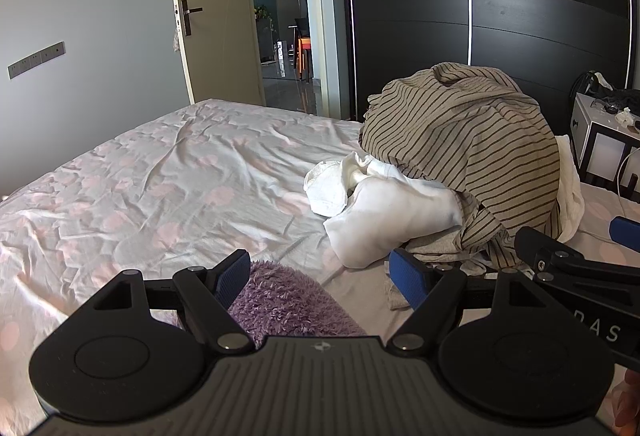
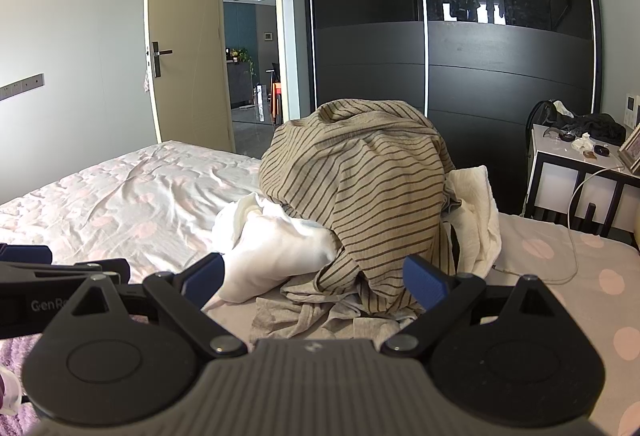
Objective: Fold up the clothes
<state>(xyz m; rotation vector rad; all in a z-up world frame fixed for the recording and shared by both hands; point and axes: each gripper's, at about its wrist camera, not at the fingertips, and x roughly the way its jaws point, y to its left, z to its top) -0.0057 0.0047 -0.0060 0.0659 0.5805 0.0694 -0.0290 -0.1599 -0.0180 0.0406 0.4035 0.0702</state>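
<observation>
Left gripper [image 1: 322, 278]: jaws spread wide, nothing between the blue pads; it hangs low over the near edge of the bed.
Right gripper [image 2: 314, 276]: also wide open and empty, pointed at the foot of the clothes pile; each gripper shows at the edge of the other's view, so the 2 sit side by side.
Purple fabric [image 1: 288, 302]: fluffy, lying on the bed just under and ahead of the left gripper, its near part hidden by the gripper body.
Grey garment [image 2: 316, 316]: flat and crumpled at the bottom of the pile, right in front of the right gripper.
White garment [image 1: 394, 214]: bunched on the left side of the pile, resting on the bed and partly under the striped one.
Striped garment [image 2: 360, 188]: beige with dark stripes, draped over the top of the heap, its hem trailing onto the grey garment.
Bed [image 1: 160, 172]: wrinkled sheet with pale pink dots; the left half is bare.
Nightstand [image 2: 576, 176]: white with dark frame, beside the bed on the right, small clutter on top.
Wardrobe [image 2: 480, 56]: dark sliding doors behind the pile.
Door [image 1: 216, 8]: open, at the far left of the wardrobe.
</observation>
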